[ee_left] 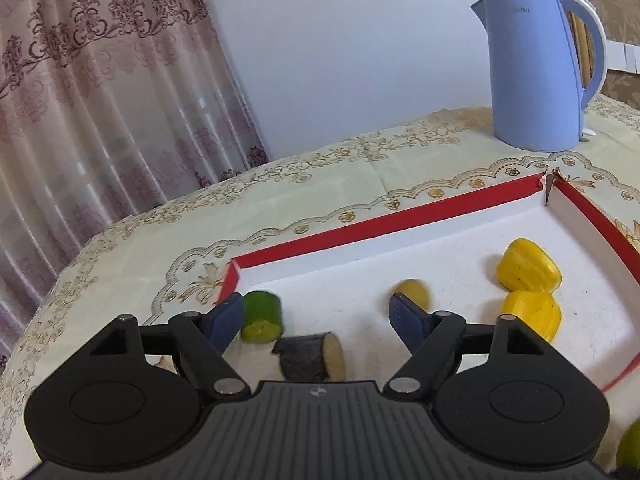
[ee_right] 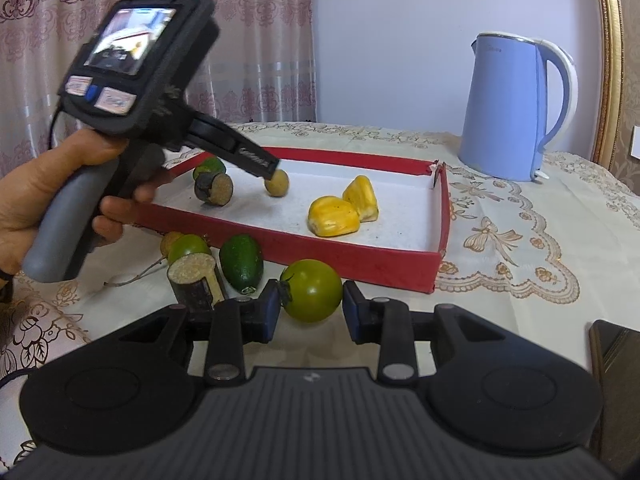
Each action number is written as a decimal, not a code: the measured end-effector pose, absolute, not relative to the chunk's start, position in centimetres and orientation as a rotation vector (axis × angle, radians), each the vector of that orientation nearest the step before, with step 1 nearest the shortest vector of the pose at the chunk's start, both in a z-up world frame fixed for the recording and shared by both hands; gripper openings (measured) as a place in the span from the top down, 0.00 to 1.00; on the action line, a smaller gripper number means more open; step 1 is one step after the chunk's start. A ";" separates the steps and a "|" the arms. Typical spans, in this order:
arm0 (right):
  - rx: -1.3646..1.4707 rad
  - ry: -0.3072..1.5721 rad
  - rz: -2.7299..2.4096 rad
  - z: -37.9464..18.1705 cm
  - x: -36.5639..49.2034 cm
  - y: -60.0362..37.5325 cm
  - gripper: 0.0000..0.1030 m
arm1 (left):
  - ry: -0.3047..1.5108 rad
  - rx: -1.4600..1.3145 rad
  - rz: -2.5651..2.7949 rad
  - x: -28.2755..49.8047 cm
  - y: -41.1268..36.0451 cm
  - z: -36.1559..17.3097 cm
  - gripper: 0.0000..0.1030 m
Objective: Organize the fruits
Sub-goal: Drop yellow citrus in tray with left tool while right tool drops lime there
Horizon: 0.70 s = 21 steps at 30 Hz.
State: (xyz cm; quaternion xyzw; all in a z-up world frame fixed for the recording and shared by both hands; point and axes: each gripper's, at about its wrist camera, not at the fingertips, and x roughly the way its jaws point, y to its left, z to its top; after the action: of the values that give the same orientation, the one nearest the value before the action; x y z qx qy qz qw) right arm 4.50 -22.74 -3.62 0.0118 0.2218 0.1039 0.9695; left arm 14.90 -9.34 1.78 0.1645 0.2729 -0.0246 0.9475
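The right gripper (ee_right: 309, 310) stands wide open, its blue pads flanking the round green tomato (ee_right: 311, 290) on the tablecloth; the left pad seems to graze the stem side at nine o'clock, the right pad stands just clear at three o'clock, and nothing is clamped. The left gripper (ee_left: 316, 316) hangs wide open over the tray and holds nothing, with the green cylinder-cut fruit piece (ee_left: 262, 317) just beside its left pad and the small tan round fruit (ee_left: 414, 293) just behind its right pad.

The shallow red-walled cardboard tray with a white floor (ee_right: 340, 258) lies at twelve o'clock from the tomato, its near wall close behind it. Inside are two yellow jackfruit pods (ee_right: 334, 216), touching, and the dark-skinned sugarcane stub (ee_right: 215, 189). Still outside, at about ten o'clock from the tomato, are the dark green oval fruit (ee_right: 241, 263), a second sugarcane stub (ee_right: 196, 280) and a smaller green round fruit (ee_right: 189, 248).

Risks, by judgement: the tomato is smooth and round, so an off-centre squeeze could squirt it forward against the tray wall, or too firm a grip could bruise it. A low carry could catch that wall. The left gripper's pads could knock the nearby fruit as it withdraws, and the two grippers work close together.
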 end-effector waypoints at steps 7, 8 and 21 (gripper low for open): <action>0.064 0.376 0.232 -1.0 4.4 -23.6 0.70 | 0.485 0.210 0.082 10.3 -3.9 2.2 0.12; 0.056 0.365 0.224 -0.6 4.6 -23.6 0.70 | 0.477 0.190 0.106 9.9 -3.1 2.1 0.12; 0.098 0.417 0.108 0.9 14.9 -25.8 0.70 | 0.497 -0.049 0.122 9.7 2.7 0.7 0.12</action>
State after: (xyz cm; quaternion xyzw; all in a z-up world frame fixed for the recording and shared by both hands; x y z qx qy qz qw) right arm 14.88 -25.83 0.92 0.0484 0.2066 0.0537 0.9758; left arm 9.69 2.73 0.72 -0.0240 0.2460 0.0605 0.9671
